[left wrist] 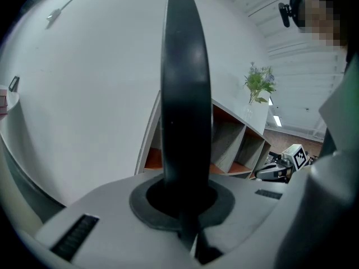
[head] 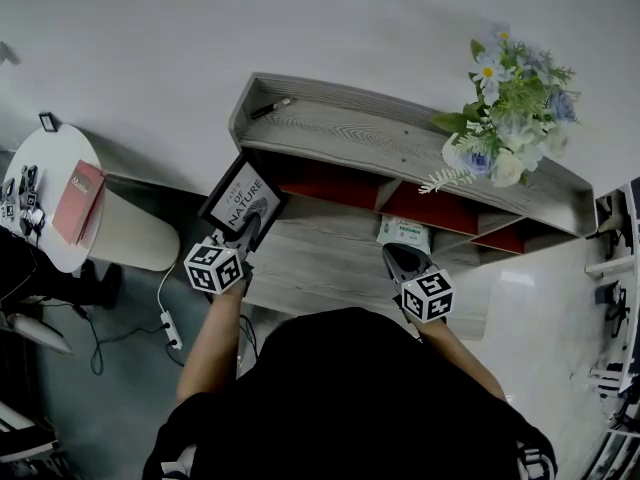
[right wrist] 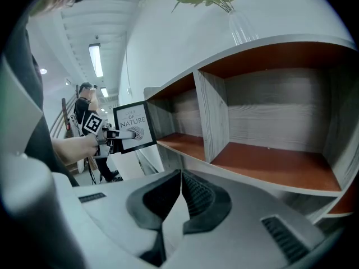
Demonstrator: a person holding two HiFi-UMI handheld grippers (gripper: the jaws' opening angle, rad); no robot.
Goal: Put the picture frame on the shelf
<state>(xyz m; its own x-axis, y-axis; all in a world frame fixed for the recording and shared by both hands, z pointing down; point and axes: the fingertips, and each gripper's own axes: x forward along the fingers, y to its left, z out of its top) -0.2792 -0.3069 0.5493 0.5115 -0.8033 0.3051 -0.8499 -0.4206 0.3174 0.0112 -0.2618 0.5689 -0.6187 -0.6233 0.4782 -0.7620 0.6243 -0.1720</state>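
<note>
The left gripper, at the centre left of the head view, is clamping its jaws tight on the lower edge of the black-rimmed rectangular picture frame with a white "NATURE" print. In the right gripper view the frame is standing upright, its long axis running vertically and its printed face facing the person. It is hanging just beside the left end of the grey wood-grain shelf with red-brown compartments. The right gripper, at lower centre, is holding its jaws pressed together on nothing and pointing at the shelf's front.
</note>
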